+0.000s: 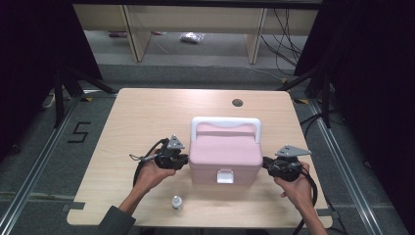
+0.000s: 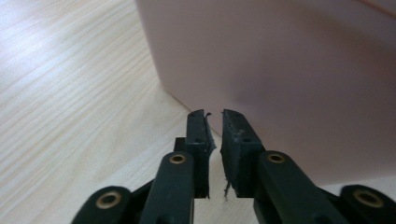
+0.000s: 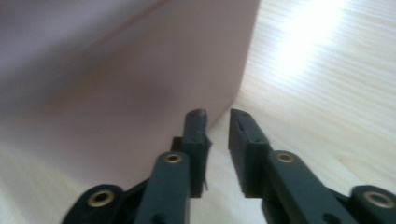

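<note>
Dark curtains and some wooden shelving frame a light wood bench (image 1: 137, 122), and right in the middle sits a pink box (image 1: 224, 154) with a white handle and a white latch on the front. The left gripper (image 1: 185, 160) is parked just beside the box's left wall and the right gripper (image 1: 266, 164) just beside its right wall, so the box sits squarely between the two. Each gripper has its jaws cracked open a little with nothing between them; in the gripper views the tips look very close to the pink wall, though actual contact is hard to call. A small white bottle (image 1: 177, 202) stands nearer the person, behind the left gripper. Progress-wise, looks like early days: lid down, latch closed, box still unopened.
</note>
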`<state>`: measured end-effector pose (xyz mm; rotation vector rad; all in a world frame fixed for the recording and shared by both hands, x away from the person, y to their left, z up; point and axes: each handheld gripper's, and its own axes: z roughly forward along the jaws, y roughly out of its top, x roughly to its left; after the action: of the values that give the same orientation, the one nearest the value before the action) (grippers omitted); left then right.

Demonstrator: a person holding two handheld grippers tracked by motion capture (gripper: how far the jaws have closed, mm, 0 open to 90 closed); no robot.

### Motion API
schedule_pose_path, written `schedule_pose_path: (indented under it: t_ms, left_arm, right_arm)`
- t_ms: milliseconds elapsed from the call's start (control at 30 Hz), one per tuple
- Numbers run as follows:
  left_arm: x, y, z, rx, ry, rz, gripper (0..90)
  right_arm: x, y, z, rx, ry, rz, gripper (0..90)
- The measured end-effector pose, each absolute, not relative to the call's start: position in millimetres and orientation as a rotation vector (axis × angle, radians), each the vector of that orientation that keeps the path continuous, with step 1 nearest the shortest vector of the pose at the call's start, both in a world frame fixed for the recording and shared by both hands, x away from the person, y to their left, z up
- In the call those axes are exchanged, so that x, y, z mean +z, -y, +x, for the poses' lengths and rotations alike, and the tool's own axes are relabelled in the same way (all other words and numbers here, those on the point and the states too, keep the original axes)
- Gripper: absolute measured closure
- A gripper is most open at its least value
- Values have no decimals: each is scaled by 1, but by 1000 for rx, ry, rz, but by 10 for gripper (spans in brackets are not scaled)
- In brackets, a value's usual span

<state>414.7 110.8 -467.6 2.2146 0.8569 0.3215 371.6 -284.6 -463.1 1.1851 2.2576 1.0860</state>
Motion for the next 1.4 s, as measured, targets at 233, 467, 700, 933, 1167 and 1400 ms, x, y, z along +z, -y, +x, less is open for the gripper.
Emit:
schedule_pose_path:
  t_ms: [233, 467, 700, 933, 1167, 1400]
  left_arm:
    - [-468, -117, 414, 324, -859, 2228, 661]
    - [-465, -128, 411, 326, -901, 2208, 574]
    - [-468, -140, 407, 332, -942, 2210, 496]
    - [-473, -159, 409, 331, -1031, 2189, 402]
    - [-473, -167, 411, 360, -1067, 2176, 333]
    - [-475, -171, 413, 355, -1069, 2186, 307]
  right_arm:
    - [-460, 295, 346, 1093, -2226, 1246, 578]
    - [-461, 285, 316, 1052, -2257, 1260, 477]
    - [-456, 270, 297, 1097, -2327, 1202, 438]
    - [-458, 241, 286, 1196, -2398, 1117, 399]
    - [-459, 209, 284, 1223, -2479, 988, 388]
    - [-468, 166, 283, 1203, -2574, 837, 385]
